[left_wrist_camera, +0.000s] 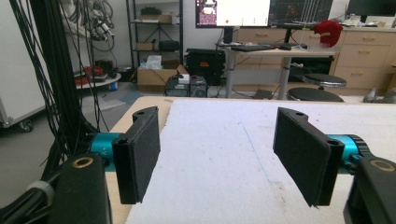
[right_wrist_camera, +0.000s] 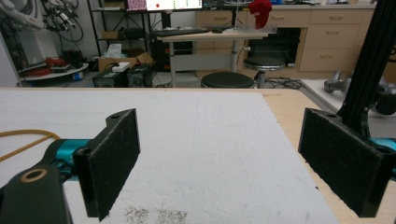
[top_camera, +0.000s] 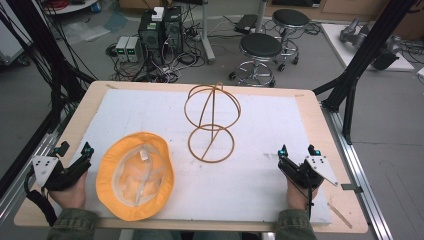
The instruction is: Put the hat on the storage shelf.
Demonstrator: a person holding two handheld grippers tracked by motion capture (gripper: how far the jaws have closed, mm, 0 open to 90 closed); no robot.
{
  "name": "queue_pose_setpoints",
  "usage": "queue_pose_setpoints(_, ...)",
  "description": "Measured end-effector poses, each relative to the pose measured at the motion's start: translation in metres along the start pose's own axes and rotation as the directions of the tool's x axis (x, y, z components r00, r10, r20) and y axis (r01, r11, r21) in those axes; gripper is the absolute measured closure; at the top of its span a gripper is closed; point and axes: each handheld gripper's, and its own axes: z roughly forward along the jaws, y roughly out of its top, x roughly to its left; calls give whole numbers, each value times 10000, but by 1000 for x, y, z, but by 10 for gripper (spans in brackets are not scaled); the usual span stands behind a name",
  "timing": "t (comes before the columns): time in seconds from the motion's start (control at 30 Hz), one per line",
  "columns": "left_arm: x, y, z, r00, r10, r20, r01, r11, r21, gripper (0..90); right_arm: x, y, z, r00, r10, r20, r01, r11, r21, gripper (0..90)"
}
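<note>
An orange bucket hat (top_camera: pixel 134 175) lies upside down on the white mat (top_camera: pixel 260 170), its pale lining facing up, at the front left. A tan wire hat stand (top_camera: pixel 211 122) stands upright at the mat's middle, with a round base ring and a globe-shaped top. Part of its base ring (right_wrist_camera: pixel 23 138) curves in at the left of the right gripper view. My left gripper (top_camera: pixel 75 150) rests just left of the hat, open and empty (left_wrist_camera: pixel 224 156). My right gripper (top_camera: pixel 298 151) sits at the front right of the mat, open with nothing between its pads (right_wrist_camera: pixel 233 163).
The wooden table's rim (top_camera: pixel 320 115) frames the mat. Black frame posts (top_camera: pixel 360 60) rise at the right and cable bundles (top_camera: pixel 45 60) hang at the left. Two stools (top_camera: pixel 260 50) and computer boxes (top_camera: pixel 160 30) stand on the floor beyond the far edge.
</note>
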Motion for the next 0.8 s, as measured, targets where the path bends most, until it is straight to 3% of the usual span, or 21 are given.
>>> queue_pose_setpoints(0.23,1,0,-1,9999,-103,-1,103,9999,-26,321,0,0,0,10000,45,-22,-45,10000,-7,116)
queue_pose_setpoints(0.27,1,1,-1,9995,-317,67,317,9995,-61,321,0,0,0,10000,73,-18,-73,10000,20,117)
queue_pose_setpoints(0.37,1,1,-2,9990,-441,100,442,9990,-52,321,0,0,0,9999,98,-32,-98,9999,29,117)
queue_pose_setpoints(0.8,1,3,-2,9980,-606,156,606,9982,-17,324,-1,-1,1,9998,173,-62,-172,9998,69,117)
